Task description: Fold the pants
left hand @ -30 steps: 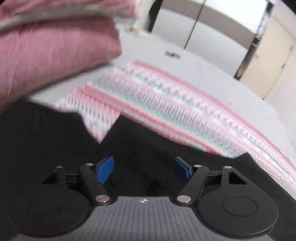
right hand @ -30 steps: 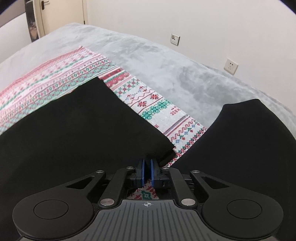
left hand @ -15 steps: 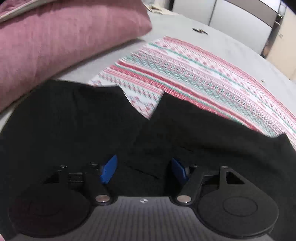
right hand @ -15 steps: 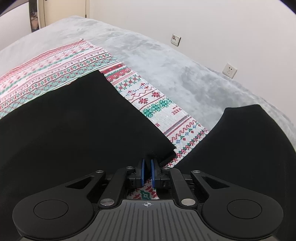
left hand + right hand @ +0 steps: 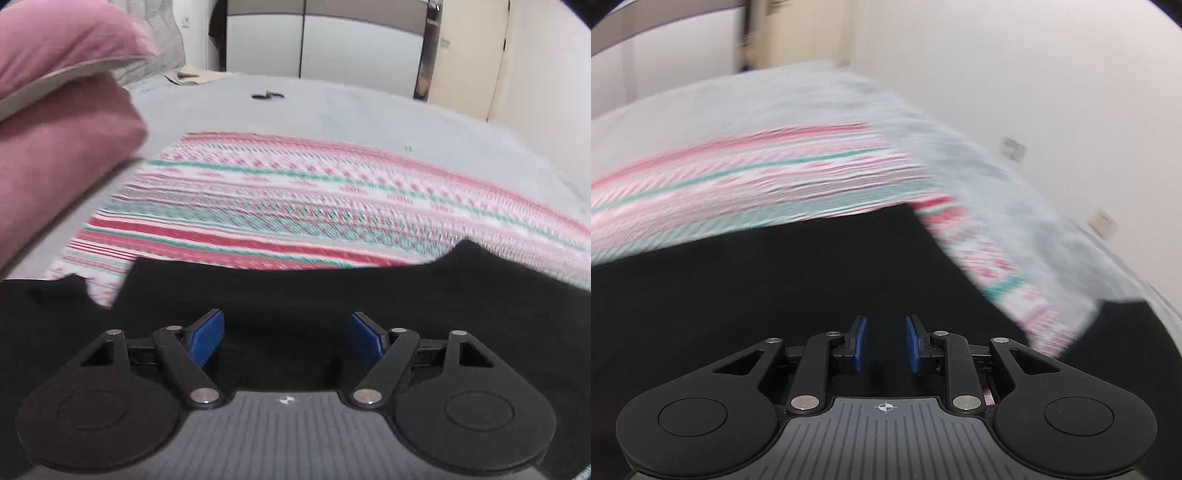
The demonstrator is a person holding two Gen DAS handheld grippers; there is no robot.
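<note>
Having just parted its jaws, the right gripper (image 5: 885, 344) grips nothing above the black pants (image 5: 783, 280); the left gripper (image 5: 287, 338), jaws opening wider, hangs empty over them on the striped cloth (image 5: 295, 206). No legible writing.

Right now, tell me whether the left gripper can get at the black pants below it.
Probably yes. The left gripper hangs over the black pants with its jaws wide apart and nothing between them. No other thing lies between gripper and cloth; the pink pillow sits off to the side.
</note>
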